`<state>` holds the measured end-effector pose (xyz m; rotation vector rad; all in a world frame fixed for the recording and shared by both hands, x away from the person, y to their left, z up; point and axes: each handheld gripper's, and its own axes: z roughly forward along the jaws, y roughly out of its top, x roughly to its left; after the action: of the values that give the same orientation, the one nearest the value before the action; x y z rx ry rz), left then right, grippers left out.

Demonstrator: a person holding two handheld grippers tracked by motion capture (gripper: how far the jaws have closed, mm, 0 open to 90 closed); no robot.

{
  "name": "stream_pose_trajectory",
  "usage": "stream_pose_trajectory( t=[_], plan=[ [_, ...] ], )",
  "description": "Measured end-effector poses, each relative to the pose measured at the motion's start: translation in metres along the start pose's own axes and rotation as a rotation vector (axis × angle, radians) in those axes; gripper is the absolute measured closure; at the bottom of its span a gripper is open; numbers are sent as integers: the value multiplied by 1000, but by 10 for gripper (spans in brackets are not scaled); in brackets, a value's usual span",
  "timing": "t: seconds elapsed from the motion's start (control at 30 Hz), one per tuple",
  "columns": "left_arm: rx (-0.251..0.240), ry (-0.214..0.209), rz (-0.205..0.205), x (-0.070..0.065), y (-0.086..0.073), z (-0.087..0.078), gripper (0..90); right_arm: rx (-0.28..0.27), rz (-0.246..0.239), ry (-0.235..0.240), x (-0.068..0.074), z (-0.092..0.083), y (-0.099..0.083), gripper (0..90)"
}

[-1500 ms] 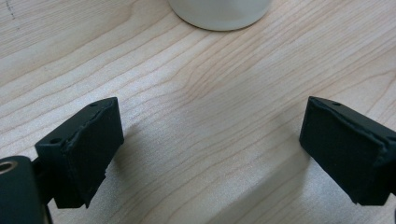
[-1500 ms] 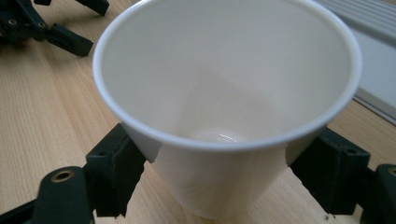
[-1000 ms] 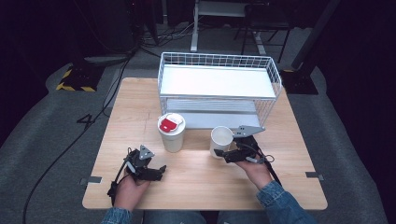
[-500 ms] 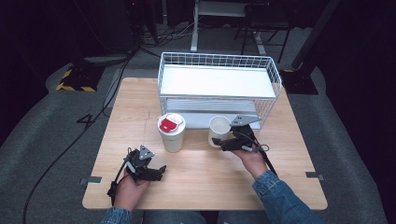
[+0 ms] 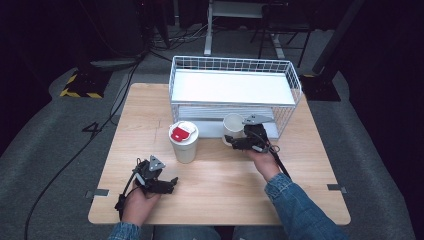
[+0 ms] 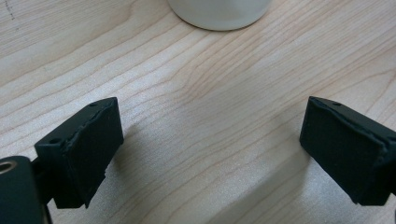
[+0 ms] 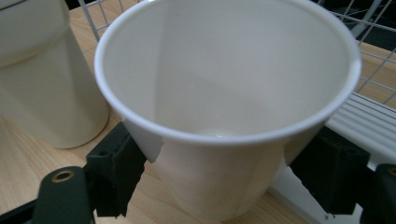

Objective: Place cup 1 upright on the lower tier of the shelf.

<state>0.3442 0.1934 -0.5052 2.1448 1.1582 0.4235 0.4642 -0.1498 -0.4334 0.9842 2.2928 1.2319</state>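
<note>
Right gripper [image 5: 234, 141]: its jaws are pinching the white paper cup [image 5: 233, 126] from both sides; in the right gripper view the black pads [image 7: 114, 170] are pressing on the cup's lower wall.
White paper cup: it is standing upright with its mouth open and nothing showing inside, just in front of the white wire basket [image 5: 235, 67], near that basket's lower shelf.
Left gripper [image 5: 170, 184]: its jaws are standing spread wide with nothing between them, over bare wood near the table's front edge.
Lidded cup [image 5: 183, 142]: it is standing upright on the wooden table [image 5: 150, 115], wearing a white lid with a red patch, beside the paper cup and apart from it.
</note>
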Motion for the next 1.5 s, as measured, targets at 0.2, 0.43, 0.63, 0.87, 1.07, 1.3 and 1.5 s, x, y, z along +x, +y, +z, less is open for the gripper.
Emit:
stream_pose_trajectory(
  t=[0.2, 0.43, 0.63, 0.87, 1.07, 1.3, 1.5],
  plan=[
    [0, 0, 0, 0, 0, 0, 67, -8, 6, -19, -3, 8, 4, 224],
    [0, -1, 0, 0, 0, 0, 67, -13, 16, -36, -6, 16, 5, 224],
    [1, -1, 1, 0, 0, 0, 66, -17, 35, -55, -11, 28, 3, 224],
    [1, -2, 1, 0, 0, 0, 64, -31, 62, -73, -18, 37, 2, 224],
    [1, -3, 1, 0, 0, 0, 63, -27, 58, -90, -19, 44, 3, 224],
    [1, -2, 2, 0, 0, 0, 63, -25, 56, -95, -19, 53, 7, 224],
    [1, -3, 2, 0, 0, 0, 64, -30, 71, -99, -20, 61, 5, 225]
  ],
)
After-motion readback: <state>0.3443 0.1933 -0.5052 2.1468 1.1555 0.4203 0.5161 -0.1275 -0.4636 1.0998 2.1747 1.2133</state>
